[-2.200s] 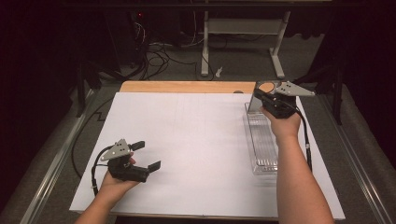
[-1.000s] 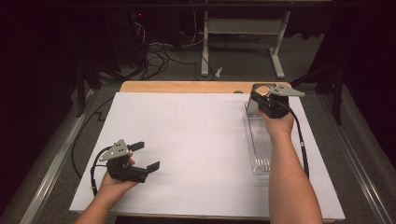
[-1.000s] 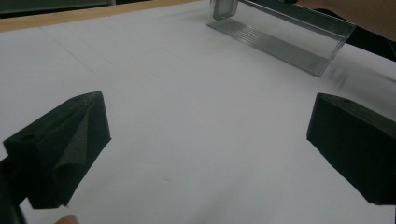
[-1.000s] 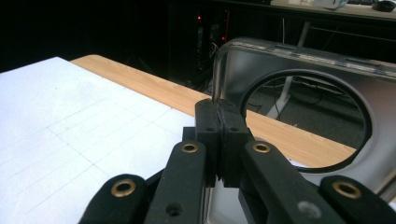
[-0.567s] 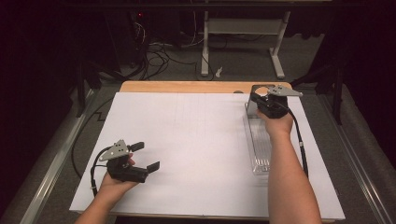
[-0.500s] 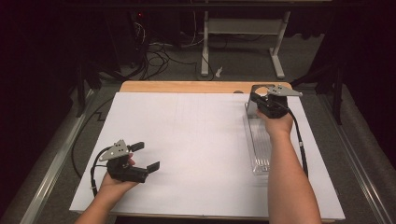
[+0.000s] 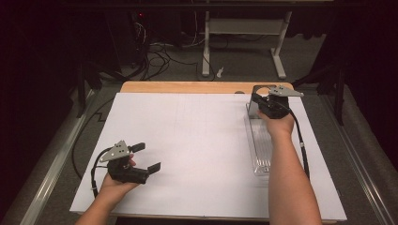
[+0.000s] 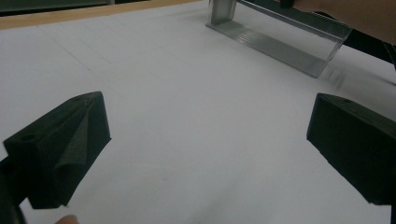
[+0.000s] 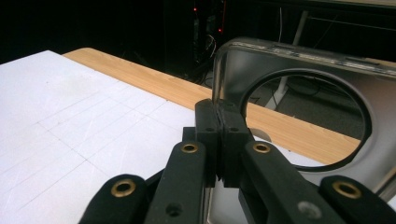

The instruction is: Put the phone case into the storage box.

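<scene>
A long clear plastic tray [image 7: 260,145] lies lengthwise on the right of the white sheet [image 7: 197,136]. At its far end stands an upright end plate [image 9: 299,58] with a large round hole. My right gripper [image 7: 257,99] is at that far end, jaws closed on the plate's left edge [image 9: 218,135]. My left gripper [image 7: 146,157] rests near the front left of the sheet, open with nothing between its jaws [image 8: 205,149]. In the left gripper view the tray [image 8: 280,37] lies far off at the upper right.
The sheet covers a wooden table whose bare edge [image 7: 187,87] shows at the back. A cable [image 7: 300,145] trails from the right gripper along the forearm. Beyond the table are a dark floor with cables and a desk frame [image 7: 244,33].
The right gripper shifted slightly left at the tray's far end, then held still. The left gripper has not moved.
</scene>
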Action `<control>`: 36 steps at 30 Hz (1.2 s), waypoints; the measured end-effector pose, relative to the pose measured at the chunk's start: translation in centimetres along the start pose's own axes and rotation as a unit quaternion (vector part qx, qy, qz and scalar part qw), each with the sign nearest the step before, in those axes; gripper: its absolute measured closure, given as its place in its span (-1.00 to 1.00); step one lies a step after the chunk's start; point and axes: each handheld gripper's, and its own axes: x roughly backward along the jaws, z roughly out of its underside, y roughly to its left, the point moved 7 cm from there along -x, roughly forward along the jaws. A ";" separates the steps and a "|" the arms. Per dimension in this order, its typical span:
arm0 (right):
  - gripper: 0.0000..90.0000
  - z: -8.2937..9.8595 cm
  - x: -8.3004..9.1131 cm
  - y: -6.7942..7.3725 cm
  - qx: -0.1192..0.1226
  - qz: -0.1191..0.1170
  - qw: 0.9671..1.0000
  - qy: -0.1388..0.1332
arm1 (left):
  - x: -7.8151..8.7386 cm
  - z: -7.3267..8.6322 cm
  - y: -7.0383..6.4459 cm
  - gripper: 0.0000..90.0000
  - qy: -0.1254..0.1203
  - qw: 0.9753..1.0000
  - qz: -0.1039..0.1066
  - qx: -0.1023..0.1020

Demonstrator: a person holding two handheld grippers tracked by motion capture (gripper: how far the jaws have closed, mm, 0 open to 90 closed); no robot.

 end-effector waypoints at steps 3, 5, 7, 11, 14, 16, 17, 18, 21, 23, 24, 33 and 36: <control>1.00 0.0 0.0 -0.1 -0.004 0.001 1.000 0.000 | 0.0 0.0 0.0 -0.98 0.000 1.000 0.000 0.000; 1.00 0.0 0.1 -0.2 -0.009 0.003 1.000 -0.001 | 0.0 0.0 0.0 -0.98 0.001 1.000 0.000 0.001; 0.99 0.0 0.1 -0.2 -0.015 0.005 1.000 -0.002 | 0.0 0.1 0.0 -0.98 0.002 1.000 0.000 0.000; 0.98 -0.1 0.2 -0.4 -0.021 0.005 1.000 -0.003 | 0.0 0.1 0.0 -0.98 0.002 1.000 0.001 0.000; 0.97 -0.1 0.2 -0.4 -0.024 0.006 1.000 -0.004 | -0.1 0.1 -0.1 -0.98 0.002 1.000 0.002 0.000; 0.97 -0.1 0.2 -0.4 -0.023 0.007 1.000 -0.003 | -0.1 0.1 -0.1 -0.98 0.002 1.000 0.002 0.000; 0.97 -0.1 0.2 -0.4 -0.023 0.007 1.000 -0.003 | -0.1 0.1 -0.1 -0.98 0.002 1.000 0.002 0.000; 0.97 -0.1 0.2 -0.4 -0.023 0.007 1.000 -0.003 | -0.1 0.1 -0.1 -0.98 0.002 1.000 0.002 0.000; 0.97 -0.1 0.3 -0.4 -0.023 0.008 1.000 -0.005 | -0.1 0.0 -0.1 -0.98 0.002 1.000 0.003 0.000; 0.96 -0.2 0.3 -0.4 -0.024 0.009 1.000 -0.007 | 0.0 0.0 -0.1 -0.98 0.002 1.000 0.003 0.000; 0.95 -0.2 0.3 -0.4 -0.025 0.010 1.000 -0.007 | 0.0 0.0 -0.1 -0.98 0.001 1.000 0.003 0.000; 0.94 -0.2 0.3 -0.4 -0.022 0.012 1.000 -0.008 | 0.0 0.0 0.0 -0.98 0.001 1.000 0.003 0.001; 0.94 -0.2 0.3 -0.4 -0.022 0.012 1.000 -0.009 | 0.0 0.0 0.0 -0.98 0.001 1.000 0.003 0.001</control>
